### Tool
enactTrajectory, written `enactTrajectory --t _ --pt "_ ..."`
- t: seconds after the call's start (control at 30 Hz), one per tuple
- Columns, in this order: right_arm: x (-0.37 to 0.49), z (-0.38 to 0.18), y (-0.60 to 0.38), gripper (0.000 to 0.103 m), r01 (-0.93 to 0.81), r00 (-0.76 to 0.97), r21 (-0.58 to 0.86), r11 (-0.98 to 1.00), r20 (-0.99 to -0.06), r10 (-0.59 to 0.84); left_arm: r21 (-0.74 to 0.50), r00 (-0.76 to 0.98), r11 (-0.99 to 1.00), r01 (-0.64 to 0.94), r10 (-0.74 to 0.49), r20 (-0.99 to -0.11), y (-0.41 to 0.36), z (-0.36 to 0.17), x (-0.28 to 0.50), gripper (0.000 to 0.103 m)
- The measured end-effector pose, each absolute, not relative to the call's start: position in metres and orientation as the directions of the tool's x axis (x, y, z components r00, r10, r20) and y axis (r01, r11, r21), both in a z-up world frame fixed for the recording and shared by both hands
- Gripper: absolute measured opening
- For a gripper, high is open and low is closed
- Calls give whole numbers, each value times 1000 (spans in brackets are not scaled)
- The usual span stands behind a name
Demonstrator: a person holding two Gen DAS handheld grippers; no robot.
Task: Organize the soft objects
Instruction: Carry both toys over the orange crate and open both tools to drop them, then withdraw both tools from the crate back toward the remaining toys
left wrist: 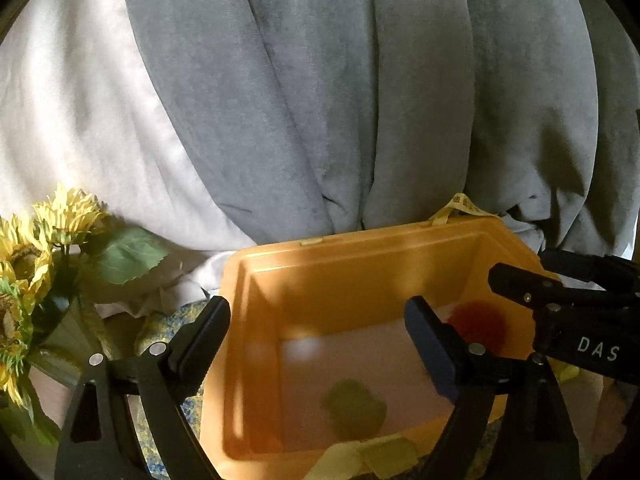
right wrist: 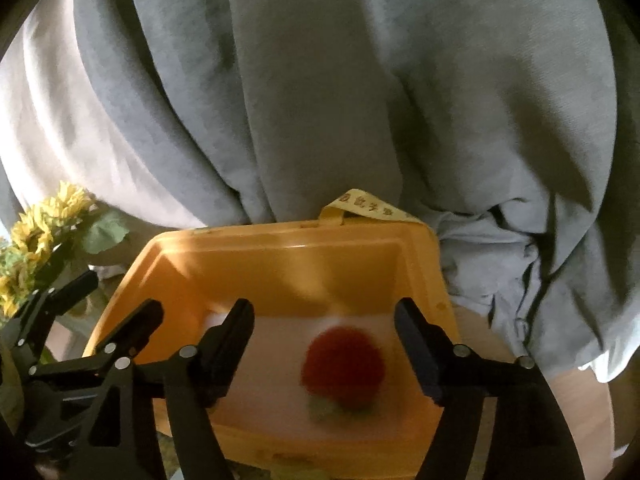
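Observation:
An orange plastic bin stands open below both grippers. My left gripper hangs over it, open, with nothing between its fingers. A blurred dark green soft ball lies on the bin's pale floor below it. My right gripper is also open over the bin. A blurred red soft ball sits loose under its jaws, touching neither pad, with a greenish ball beside it. The red ball shows at the bin's right side in the left wrist view, beneath the right gripper's fingers.
Grey curtain and white fabric hang right behind the bin. Artificial sunflowers stand to the left. A yellow ribbon loop sticks up at the bin's back rim. Pale yellow cloth pieces lie at its front edge.

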State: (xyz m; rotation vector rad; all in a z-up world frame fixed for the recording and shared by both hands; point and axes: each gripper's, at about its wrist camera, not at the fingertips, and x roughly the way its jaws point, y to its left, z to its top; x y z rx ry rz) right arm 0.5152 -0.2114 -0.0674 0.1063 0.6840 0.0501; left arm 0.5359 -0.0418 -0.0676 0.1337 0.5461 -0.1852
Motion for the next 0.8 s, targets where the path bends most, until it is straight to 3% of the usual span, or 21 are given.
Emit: enactTrajectory --t 0.8 --pt "389 -3 -218 84 87 891 74 993 -451 -44 73 905 976 205 -161 -394 -26 -15 403 98"
